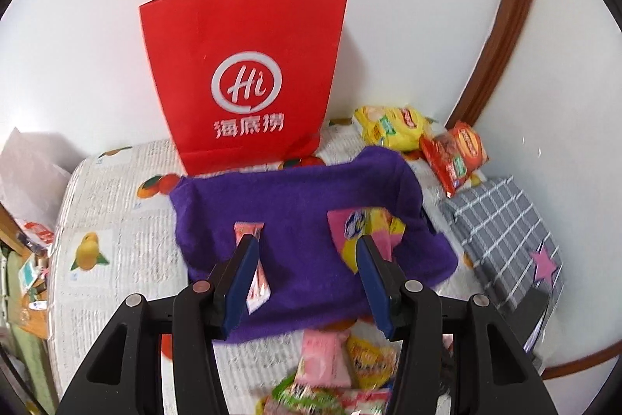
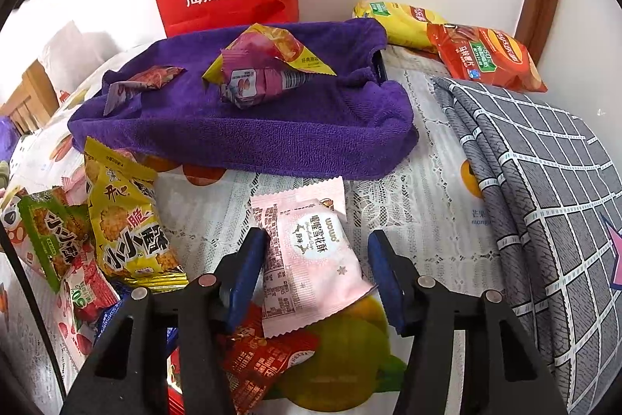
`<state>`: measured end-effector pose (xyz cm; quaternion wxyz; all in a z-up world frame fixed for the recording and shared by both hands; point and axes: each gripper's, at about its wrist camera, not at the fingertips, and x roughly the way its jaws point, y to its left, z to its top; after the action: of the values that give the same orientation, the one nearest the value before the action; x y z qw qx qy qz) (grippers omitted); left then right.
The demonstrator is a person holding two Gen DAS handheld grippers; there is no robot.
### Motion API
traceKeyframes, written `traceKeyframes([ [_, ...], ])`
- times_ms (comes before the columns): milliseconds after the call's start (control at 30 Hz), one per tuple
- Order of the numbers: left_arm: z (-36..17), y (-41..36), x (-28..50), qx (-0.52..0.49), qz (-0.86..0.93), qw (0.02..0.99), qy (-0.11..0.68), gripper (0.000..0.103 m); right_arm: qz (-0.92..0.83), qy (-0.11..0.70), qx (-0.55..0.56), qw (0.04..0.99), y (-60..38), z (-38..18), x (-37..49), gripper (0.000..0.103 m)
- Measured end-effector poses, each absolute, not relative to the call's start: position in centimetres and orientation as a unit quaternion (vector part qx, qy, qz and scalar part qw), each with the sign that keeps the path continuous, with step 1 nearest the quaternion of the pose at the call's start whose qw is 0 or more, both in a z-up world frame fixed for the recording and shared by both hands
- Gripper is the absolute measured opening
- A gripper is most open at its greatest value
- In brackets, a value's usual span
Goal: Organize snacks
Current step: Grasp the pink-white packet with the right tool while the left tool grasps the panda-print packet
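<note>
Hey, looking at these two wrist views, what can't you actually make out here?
- Red paper bag: what it holds; in both views its own front hides the inside.
- Purple towel: what it covers; a dark edge peeks out at its right end in the right wrist view.
- Snack pile: blurred and cut by the left wrist view's bottom edge, behind the left tool.
- Red packet: partly hidden by the right tool.
</note>
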<state>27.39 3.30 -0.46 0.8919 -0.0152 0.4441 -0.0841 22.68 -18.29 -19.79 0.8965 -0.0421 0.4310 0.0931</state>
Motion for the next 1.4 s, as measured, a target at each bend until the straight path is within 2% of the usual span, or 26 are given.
traceKeyframes([
  [200, -4.9, 5.6, 23.3, -0.017, -0.079, 0.871, 0.485, 0.050, 0.091, 0.430, -0.047, 0.897, -18.2, -19.8, 22.7, 0.055],
  [500, -11.2, 9.3, 18.2, -0.077, -0.088, 0.829, 0.547, 0.052, 0.084, 0.429, -0.053, 0.898, -18.0, -19.7, 22.6, 0.056],
  [533, -11.4, 9.4, 17.7, -0.080, -0.085, 0.829, 0.546, 0.055, 0.083, 0.429, -0.054, 0.898, -18.0, -19.7, 22.5, 0.056],
  [767, -11.6, 10.5, 16.3, -0.115, -0.095, 0.826, 0.544, 0.055, 0.081, 0.429, -0.054, 0.898, -18.1, -19.8, 22.6, 0.057],
  [1100, -12.4, 8.7, 13.8, -0.068, -0.126, 0.818, 0.558, 0.056, 0.079, 0.428, -0.056, 0.898, -18.1, -19.7, 22.5, 0.058],
  [1400, -13.5, 8.1, 15.2, -0.111, -0.130, 0.814, 0.554, 0.056, 0.079, 0.428, -0.057, 0.899, -18.1, -19.8, 22.5, 0.058],
])
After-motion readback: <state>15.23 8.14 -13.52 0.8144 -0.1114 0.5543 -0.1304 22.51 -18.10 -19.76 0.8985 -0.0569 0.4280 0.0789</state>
